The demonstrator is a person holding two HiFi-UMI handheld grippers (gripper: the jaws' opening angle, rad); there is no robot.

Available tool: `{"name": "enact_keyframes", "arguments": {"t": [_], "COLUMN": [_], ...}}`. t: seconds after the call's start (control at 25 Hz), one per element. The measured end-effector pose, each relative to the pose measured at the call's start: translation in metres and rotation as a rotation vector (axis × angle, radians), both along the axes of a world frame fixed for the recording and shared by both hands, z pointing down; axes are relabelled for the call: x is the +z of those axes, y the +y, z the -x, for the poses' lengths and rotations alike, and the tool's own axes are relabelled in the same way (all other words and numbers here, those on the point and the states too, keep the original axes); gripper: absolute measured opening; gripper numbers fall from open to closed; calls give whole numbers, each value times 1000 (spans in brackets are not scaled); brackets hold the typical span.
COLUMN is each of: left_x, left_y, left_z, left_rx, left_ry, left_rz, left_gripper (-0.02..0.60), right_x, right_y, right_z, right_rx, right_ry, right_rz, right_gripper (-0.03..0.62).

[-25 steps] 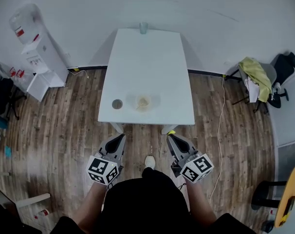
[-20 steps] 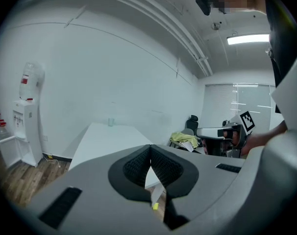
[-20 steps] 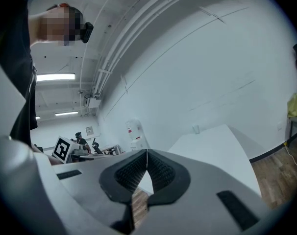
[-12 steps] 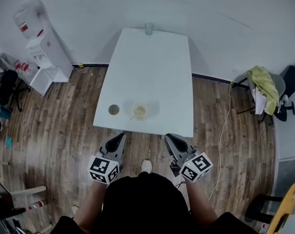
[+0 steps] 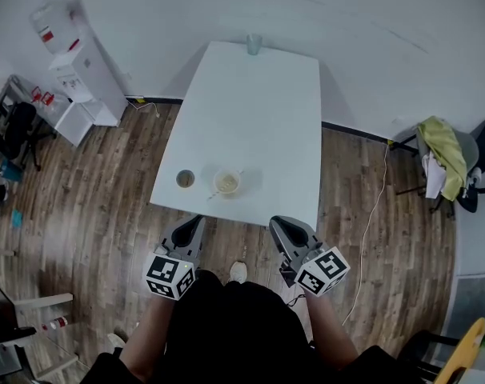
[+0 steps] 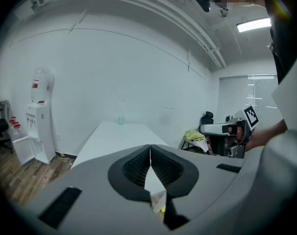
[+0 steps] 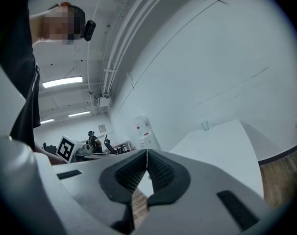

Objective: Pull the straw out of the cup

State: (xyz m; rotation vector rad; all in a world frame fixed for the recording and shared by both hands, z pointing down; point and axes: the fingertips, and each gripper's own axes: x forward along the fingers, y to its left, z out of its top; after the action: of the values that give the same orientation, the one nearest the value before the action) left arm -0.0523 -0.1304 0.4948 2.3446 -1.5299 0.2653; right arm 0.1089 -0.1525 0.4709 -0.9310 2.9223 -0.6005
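A clear cup [image 5: 226, 182] with a straw [image 5: 219, 190] leaning out toward its near left stands near the front edge of the white table [image 5: 258, 110]. My left gripper [image 5: 191, 232] hovers just in front of that edge, below the cup, shut with nothing between its jaws. My right gripper [image 5: 284, 232] is level with it to the right, also shut and empty. In the left gripper view the jaws [image 6: 149, 151] meet tip to tip, and the table stretches beyond. The right gripper view shows its jaws [image 7: 147, 156] pressed together.
A round dark lid or coaster [image 5: 185, 179] lies left of the cup. A small glass [image 5: 253, 44] stands at the table's far edge. A water dispenser [image 5: 70, 62] is at the left wall, a chair with yellow cloth [image 5: 445, 154] at right, and a cable [image 5: 374, 214] crosses the wooden floor.
The view has shifted forward: the table and cup now sit closer to both grippers. Both grippers have moved toward the table's front edge and stay shut.
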Motion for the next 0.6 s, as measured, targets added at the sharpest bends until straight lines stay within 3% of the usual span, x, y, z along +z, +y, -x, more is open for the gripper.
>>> {"name": "enact_keyframes", "arguments": {"t": [0.6], "left_x": [18], "left_y": [-21], "left_z": [6], "left_rx": [22], "left_ry": [-59], "left_rz": [47], "left_gripper": [18], "right_x": [3], "right_y": [-18], "right_z": [12], "right_rx": [9], "right_ry": [-6], "right_rz": [16], "right_gripper": [23]}}
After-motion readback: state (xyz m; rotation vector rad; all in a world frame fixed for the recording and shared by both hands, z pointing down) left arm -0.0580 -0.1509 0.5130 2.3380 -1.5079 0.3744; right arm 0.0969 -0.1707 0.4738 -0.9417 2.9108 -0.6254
